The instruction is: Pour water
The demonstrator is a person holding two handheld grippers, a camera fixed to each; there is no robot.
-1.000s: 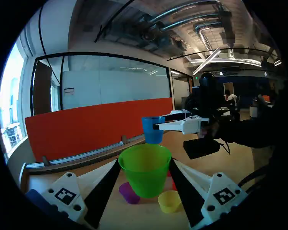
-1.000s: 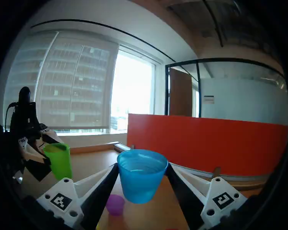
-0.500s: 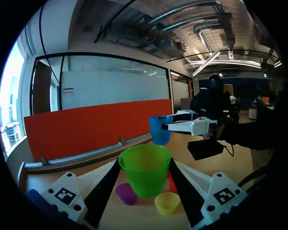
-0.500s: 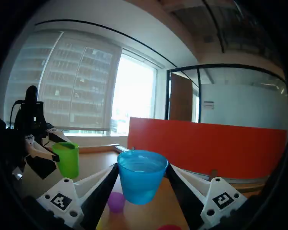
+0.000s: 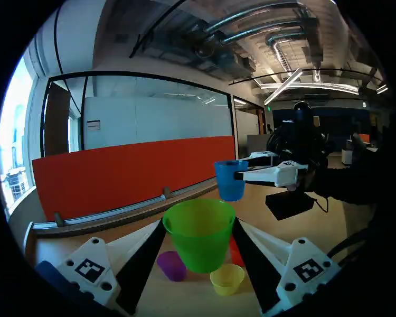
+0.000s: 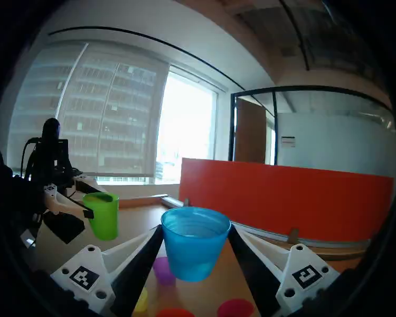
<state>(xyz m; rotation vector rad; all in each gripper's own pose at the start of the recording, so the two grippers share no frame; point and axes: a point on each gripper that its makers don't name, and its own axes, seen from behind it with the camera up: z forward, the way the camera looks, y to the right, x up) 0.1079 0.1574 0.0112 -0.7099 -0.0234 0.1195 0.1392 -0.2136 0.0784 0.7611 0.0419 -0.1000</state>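
two light, slick cups: your right gripper (image 6: pixel 196 253) clamps the blue cup (image 6: pixel 194 240), seemingly water-filled; left gripper (image 5: pixel 199 248) clamps the green cup (image 5: pixel 199 227). grip mid-wall, gently.

We see the blue cup (image 6: pixel 194 251) in smooth, translucent plastic, the green cup (image 5: pixel 200 240) in glossy plastic, the worktop (image 5: pixel 177 298) in matt wood.

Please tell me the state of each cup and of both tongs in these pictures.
green cup: upright, held, contents not visible.
blue cup: upright, held, seems to hold water.
left tongs: shut on the green cup.
right tongs: shut on the blue cup.
purple cup: standing upright on the table.
yellow cup: standing upright on the table, looks empty.
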